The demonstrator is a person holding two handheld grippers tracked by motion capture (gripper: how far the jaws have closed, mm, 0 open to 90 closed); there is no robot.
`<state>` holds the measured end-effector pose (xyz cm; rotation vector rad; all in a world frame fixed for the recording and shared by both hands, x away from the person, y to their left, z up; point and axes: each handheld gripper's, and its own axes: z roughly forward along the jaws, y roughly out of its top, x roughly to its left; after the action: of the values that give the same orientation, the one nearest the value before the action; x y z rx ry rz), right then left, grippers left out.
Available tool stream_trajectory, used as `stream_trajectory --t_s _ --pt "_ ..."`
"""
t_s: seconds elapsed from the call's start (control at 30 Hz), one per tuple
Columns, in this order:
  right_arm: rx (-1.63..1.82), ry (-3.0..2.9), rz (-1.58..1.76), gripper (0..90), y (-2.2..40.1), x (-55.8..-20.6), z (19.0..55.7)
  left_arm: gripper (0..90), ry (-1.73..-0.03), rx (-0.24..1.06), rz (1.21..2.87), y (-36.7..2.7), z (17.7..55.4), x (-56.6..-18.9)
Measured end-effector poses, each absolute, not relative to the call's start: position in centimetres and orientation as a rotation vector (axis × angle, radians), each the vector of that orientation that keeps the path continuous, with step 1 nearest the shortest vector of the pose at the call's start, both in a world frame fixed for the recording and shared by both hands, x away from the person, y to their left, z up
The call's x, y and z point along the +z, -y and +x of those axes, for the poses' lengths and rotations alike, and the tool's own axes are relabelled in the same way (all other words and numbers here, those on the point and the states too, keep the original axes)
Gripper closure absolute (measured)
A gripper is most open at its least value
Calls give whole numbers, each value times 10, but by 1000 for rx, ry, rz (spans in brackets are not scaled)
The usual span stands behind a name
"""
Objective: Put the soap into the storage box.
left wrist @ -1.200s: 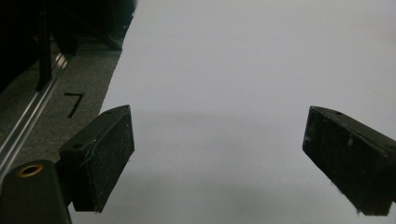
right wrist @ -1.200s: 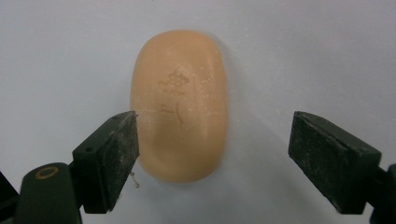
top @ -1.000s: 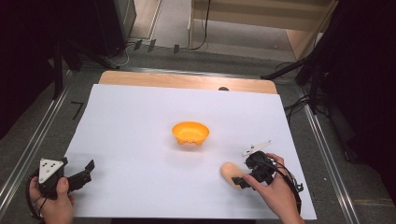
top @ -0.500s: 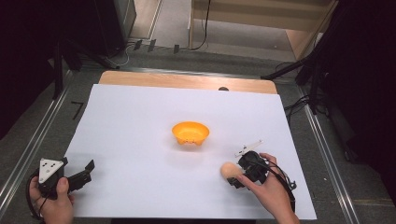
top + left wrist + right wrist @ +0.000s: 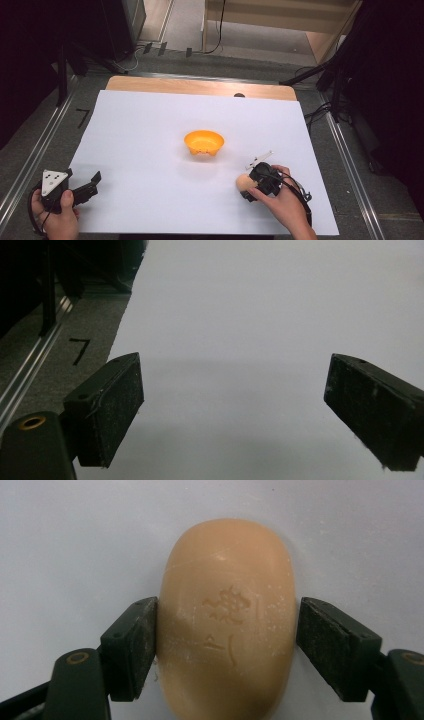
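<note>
On the left, the person's left gripper (image 5: 82, 188) rests low on the white sheet (image 5: 150, 130), near its front left corner. In the left gripper view its 2 jaws stand wide apart. Nothing is between them but bare white sheet. This gripper holds nothing and touches nothing, and it looks like it is just waiting.

In the middle sits a small orange bowl (image 5: 203, 142). It stands upright and looks empty. It is well apart from both grippers.

To the right and nearer the person lies a tan bar of soap (image 5: 227, 615). It lies flat on the sheet, near the front right part. It is not in the bowl.

The right gripper (image 5: 252, 187) is at the soap. Its jaws have just been closing, and the soap is between them. In the right gripper view the left pad (image 5: 135, 647) touches the soap's side. The right pad (image 5: 330, 647) is just beside the other side, with a thin gap or maybe a light touch. So the jaws are about half closed, 1 on each side of the bar, and the squeeze does not look firm yet.

The job looks like it is at its start. The reach to the soap is done. Left to do, most likely: finish the squeeze, lift the soap, carry it over to the bowl and let it go inside.
</note>
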<state>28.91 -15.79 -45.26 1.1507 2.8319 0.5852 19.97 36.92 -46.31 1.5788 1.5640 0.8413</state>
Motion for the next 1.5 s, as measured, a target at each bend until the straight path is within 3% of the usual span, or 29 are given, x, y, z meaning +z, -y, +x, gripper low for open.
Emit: stream_trajectory --t_s 1.5 --pt "502 -2760 1177 323 146 -454 283 96 -1570 837 1581 -370 200 -463"
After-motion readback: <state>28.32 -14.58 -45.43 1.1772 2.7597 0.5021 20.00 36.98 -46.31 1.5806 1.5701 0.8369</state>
